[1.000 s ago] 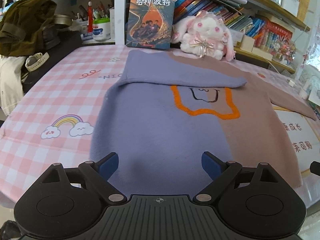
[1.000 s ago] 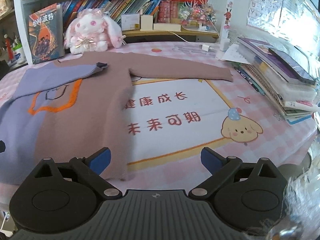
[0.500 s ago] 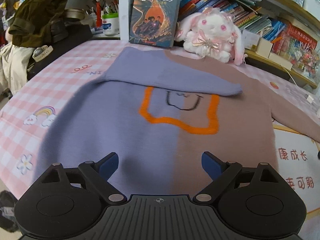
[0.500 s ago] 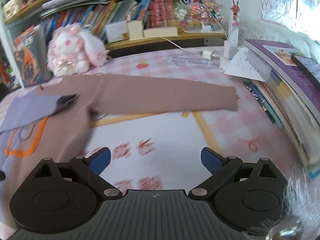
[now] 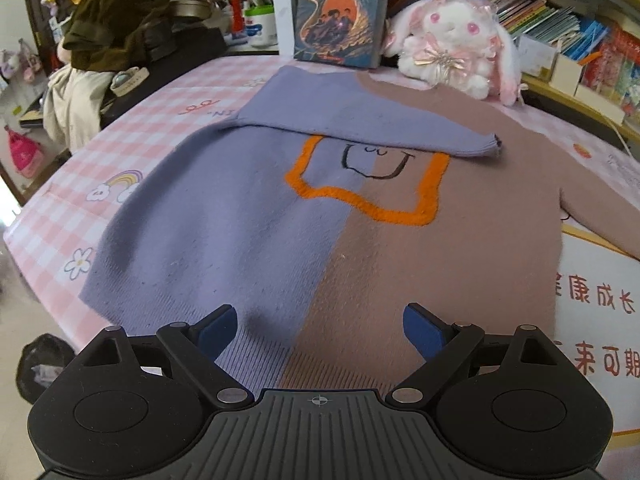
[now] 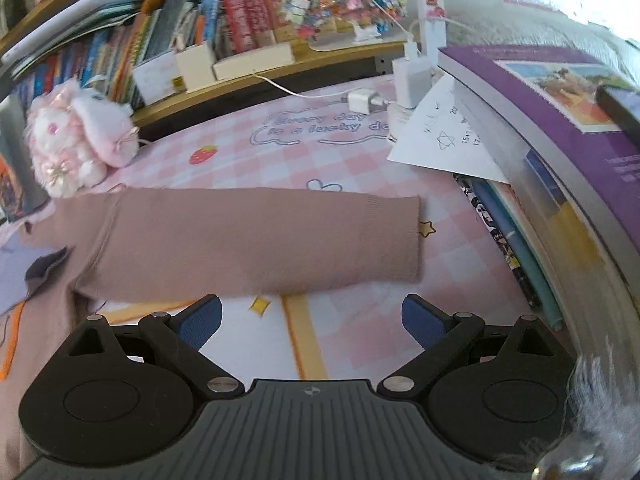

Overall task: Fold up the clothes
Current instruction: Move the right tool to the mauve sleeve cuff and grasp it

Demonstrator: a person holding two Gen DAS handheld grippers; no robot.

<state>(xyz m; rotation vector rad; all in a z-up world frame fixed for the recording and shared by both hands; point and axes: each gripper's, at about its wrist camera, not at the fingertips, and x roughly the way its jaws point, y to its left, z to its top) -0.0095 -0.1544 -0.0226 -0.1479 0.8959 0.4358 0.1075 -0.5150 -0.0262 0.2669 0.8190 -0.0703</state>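
pink checked table cover (image 5: 168, 104) under sweater (image 5: 280, 240); bookshelves (image 6: 240, 32) behind.

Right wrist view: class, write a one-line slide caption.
Open right hand-held gripper hovers before the sweater's outstretched brown sleeve on the pink checked tablecloth.

Left gripper (image 5: 318, 330): jaws spread wide, nothing between the blue pads (image 5: 218, 326); it hovers low and points forward.
Right gripper (image 6: 312, 320): jaws spread wide, nothing held; blue pads (image 6: 420, 320) well apart, also low and pointing forward.
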